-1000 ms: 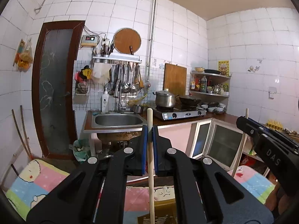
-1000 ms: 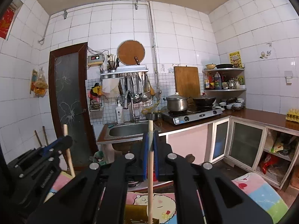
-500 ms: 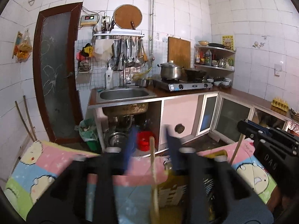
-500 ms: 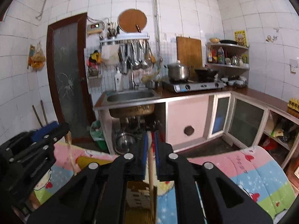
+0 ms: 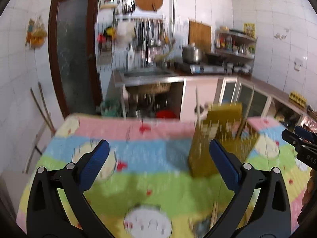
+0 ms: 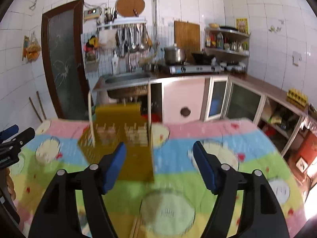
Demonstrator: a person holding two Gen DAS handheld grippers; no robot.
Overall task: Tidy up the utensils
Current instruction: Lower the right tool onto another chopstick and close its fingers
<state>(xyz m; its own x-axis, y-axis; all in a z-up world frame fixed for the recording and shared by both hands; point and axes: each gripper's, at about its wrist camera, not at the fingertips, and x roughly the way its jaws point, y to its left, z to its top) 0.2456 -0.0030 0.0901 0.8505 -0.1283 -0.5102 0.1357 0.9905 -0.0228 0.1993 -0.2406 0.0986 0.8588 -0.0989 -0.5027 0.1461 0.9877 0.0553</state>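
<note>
Standing 2 chopsticks (image 6: 90, 119) (blurred), 1 holder (image 6: 126, 138)

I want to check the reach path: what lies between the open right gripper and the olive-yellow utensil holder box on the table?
Only bare cartoon-print tablecloth: in the right wrist view, the olive-yellow utensil holder box stands just ahead-left of the right gripper.

On the table (image 6: 218, 138) stands a holder (image 6: 122, 130) with two chopsticks (image 6: 91, 119) upright in it.
</note>
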